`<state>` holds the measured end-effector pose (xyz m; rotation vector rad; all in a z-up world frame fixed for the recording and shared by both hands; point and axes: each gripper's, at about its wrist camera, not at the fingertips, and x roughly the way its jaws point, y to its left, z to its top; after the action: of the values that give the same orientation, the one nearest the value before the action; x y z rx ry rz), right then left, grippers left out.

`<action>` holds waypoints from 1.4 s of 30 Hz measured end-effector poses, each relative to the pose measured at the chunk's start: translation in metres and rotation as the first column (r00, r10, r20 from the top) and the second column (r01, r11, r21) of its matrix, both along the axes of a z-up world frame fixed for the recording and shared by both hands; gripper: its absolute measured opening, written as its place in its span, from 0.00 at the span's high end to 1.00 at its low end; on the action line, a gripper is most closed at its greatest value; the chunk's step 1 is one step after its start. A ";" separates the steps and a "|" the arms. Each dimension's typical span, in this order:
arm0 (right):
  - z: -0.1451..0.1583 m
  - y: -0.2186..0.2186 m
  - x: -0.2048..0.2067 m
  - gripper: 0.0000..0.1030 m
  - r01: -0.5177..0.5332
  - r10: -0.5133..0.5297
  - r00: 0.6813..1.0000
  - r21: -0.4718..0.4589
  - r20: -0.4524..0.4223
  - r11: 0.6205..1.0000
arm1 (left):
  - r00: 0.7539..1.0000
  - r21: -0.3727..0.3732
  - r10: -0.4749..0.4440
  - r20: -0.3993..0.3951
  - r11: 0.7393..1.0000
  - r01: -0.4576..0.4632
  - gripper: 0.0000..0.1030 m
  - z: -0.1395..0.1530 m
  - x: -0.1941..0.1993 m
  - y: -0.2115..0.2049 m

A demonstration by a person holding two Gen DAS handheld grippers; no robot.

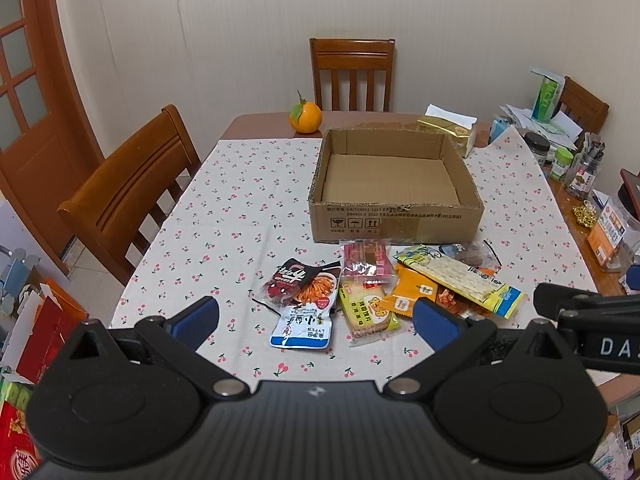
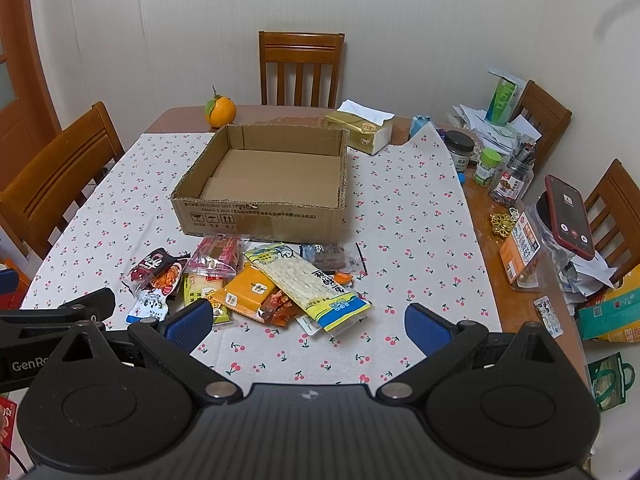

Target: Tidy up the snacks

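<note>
An empty open cardboard box (image 1: 394, 222) (image 2: 260, 220) stands on the cherry-print tablecloth (image 1: 240, 216) (image 2: 400, 216). In front of it lies a pile of snack packets: a black-and-red packet (image 1: 302, 282) (image 2: 158, 270), a white-and-blue pouch (image 1: 302, 328) (image 2: 148, 306), a pink packet (image 1: 366, 260) (image 2: 218, 256), an orange packet (image 1: 412, 290) (image 2: 246, 292) and a long yellow-and-blue cracker pack (image 1: 460, 278) (image 2: 308, 284). My left gripper (image 1: 316, 322) is open and empty, hovering before the pile. My right gripper (image 2: 308, 322) is open and empty, just right of it.
An orange (image 1: 305, 117) (image 2: 219, 111) and a tissue box (image 1: 450, 128) (image 2: 362, 128) sit behind the box. Jars (image 2: 486, 166), papers and a phone (image 2: 570, 216) crowd the table's right side. Wooden chairs (image 1: 132, 188) (image 2: 302, 68) stand at the left, far and right sides.
</note>
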<state>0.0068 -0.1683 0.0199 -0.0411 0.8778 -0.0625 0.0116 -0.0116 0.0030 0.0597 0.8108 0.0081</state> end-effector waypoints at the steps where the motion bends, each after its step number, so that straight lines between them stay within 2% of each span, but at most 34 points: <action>1: 0.000 0.000 0.000 0.00 0.000 0.000 1.000 -0.001 0.000 1.000 | 1.000 0.001 0.001 0.001 1.000 -0.001 0.01 0.000 -0.001 0.000; 18: 0.002 -0.005 0.003 0.00 -0.013 0.013 1.000 0.001 0.006 1.000 | 1.000 -0.015 0.007 -0.004 1.000 -0.007 0.01 0.000 0.002 -0.002; 22: 0.001 -0.003 0.004 0.00 -0.027 0.027 1.000 -0.005 0.004 1.000 | 1.000 0.005 0.005 0.008 1.000 -0.005 0.01 -0.001 0.002 -0.003; 26: 0.000 -0.001 0.006 0.00 -0.043 0.043 0.999 -0.008 0.009 0.999 | 1.000 -0.018 -0.001 0.007 1.000 0.001 0.01 -0.005 0.005 0.001; 32: -0.008 0.004 0.012 0.00 -0.084 0.085 0.996 -0.023 0.006 0.996 | 1.000 -0.033 -0.021 0.002 0.999 0.021 0.01 -0.017 0.011 0.006; 39: -0.021 0.007 0.021 0.00 -0.160 0.161 0.987 -0.036 0.028 0.986 | 0.997 -0.023 -0.047 0.063 0.999 0.048 0.01 -0.040 0.012 0.012; 42: -0.031 0.005 0.025 0.00 -0.188 0.191 0.981 -0.058 0.039 0.980 | 0.996 -0.032 -0.057 0.062 0.998 0.059 0.01 -0.050 0.015 0.018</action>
<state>0.0320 -0.1635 -0.0107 -0.1733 0.8237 0.0908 0.0262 0.0059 -0.0468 0.0507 0.7476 -0.0587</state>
